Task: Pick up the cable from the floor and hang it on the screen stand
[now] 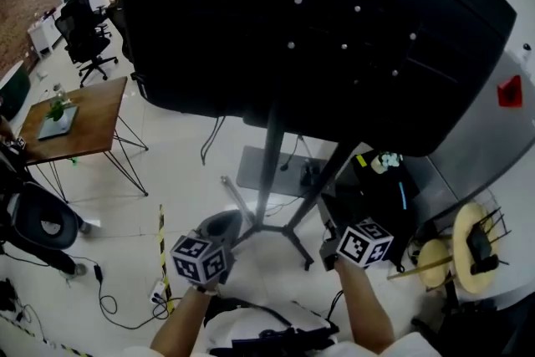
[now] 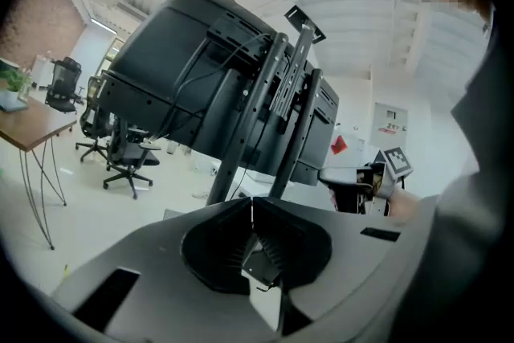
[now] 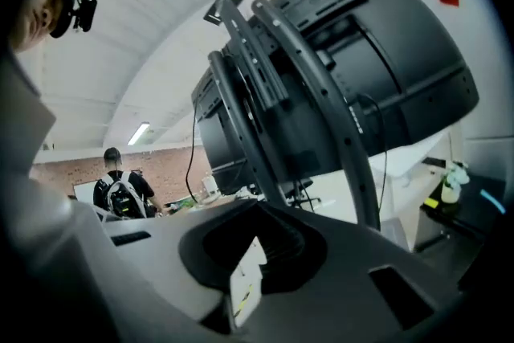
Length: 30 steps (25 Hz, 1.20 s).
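A large black screen (image 1: 318,21) on a black stand (image 1: 269,171) fills the head view from behind; the stand's legs (image 1: 288,232) spread on the white floor. A thin black cable (image 1: 113,307) with a white plug block (image 1: 158,293) lies on the floor at lower left. My left gripper (image 1: 221,227) and right gripper (image 1: 328,251) hang side by side just in front of the stand's legs, apart from the cable. The left gripper (image 2: 252,209) is shut and holds nothing, with the stand's poles (image 2: 241,144) beyond it. My right gripper (image 3: 261,227) is likewise shut and empty, facing the stand's uprights (image 3: 353,165).
A wooden table (image 1: 84,117) on wire legs and office chairs (image 1: 84,33) stand at left. Cable spools (image 1: 472,247) and a black case (image 1: 380,192) sit at right. A yellow-black strip (image 1: 161,242) marks the floor. Cords (image 1: 209,138) dangle behind the screen. A person with a backpack (image 3: 120,193) stands far off.
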Available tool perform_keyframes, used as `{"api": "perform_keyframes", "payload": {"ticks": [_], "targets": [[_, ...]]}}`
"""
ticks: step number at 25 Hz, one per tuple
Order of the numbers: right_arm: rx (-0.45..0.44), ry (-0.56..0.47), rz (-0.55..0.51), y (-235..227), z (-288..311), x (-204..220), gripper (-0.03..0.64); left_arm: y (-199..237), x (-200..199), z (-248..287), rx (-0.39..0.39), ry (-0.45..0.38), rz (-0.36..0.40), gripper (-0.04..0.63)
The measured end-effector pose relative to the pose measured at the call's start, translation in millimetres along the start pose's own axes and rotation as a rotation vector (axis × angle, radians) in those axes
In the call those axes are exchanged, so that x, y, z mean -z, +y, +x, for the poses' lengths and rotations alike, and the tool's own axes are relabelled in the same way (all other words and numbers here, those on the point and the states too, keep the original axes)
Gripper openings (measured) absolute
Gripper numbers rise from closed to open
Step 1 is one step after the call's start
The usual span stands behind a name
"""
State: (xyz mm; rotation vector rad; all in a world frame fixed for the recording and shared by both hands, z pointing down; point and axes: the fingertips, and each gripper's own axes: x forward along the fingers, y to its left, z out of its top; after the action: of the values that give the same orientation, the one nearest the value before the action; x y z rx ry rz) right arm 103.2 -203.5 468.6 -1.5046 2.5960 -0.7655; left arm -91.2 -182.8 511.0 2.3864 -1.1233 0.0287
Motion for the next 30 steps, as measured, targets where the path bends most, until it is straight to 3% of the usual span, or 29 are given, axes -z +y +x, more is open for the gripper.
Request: {"api": "perform_keyframes", "payload": {"ticks": [4, 9, 13, 18, 23, 30], "targets": [[-0.043, 0.147, 0.11, -30, -24, 83, 0.002, -25, 37, 5, -0.107, 0.044, -0.024, 0.0], [-0.11, 0.199, 0.182, -43, -84, 118, 0.002, -87, 76, 6, -0.153, 0.057, -0.041, 0.0], [-0.125, 0.189, 0.302, -64, -116, 122, 0.002, -128, 105, 17, -0.152, 0.102, -0.052, 0.0], [-0.114, 0.113, 0.312, -56, -137, 107, 0.002, -151, 122, 12, -0.116, 0.135, -0.054, 0.0], [-0.12, 0.086, 0.232, -22, -132, 97, 0.002, -147, 109, 2, -0.094, 0.116, -0.013, 0.0], [-0.055, 0.136, -0.029, 16, -127, 101, 0.002, -145, 102, -8, -0.043, 0.099, -0.022, 0.0]]}}
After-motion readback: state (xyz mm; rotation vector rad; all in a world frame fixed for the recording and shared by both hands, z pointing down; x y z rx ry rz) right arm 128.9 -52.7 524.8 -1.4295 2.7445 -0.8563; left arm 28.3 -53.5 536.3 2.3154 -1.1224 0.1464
